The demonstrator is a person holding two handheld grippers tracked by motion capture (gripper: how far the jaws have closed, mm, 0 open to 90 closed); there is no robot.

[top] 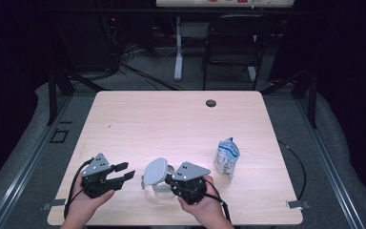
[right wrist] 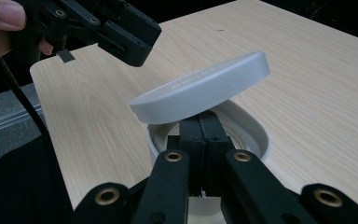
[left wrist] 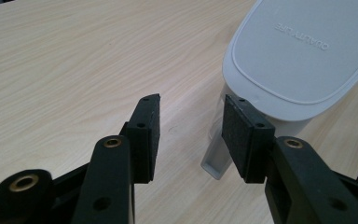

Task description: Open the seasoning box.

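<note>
A light grey container [top: 158,180] is set near the front edge of the wooden table [top: 171,124], between the two grippers. Its hinged lid [right wrist: 200,88] is propped up at a tilt; the base rim [right wrist: 256,135] is seen below it in the right gripper view.

The right gripper [top: 171,180] is pressed together, with its tips pushed in under the raised lid at the container's rim. Whether the rim is pinched between the pads cannot be told; the tips are hidden by the lid.

The left gripper [top: 124,171] is spread, nothing between the pads. It is held just beside the container without contact. In the left gripper view a small grey handle or tab [left wrist: 214,161] is partly hidden behind one pad.

A white and blue pouch [top: 227,157] stands apart to the right; its print is too small to be read.

The inside of the container is hidden.
</note>
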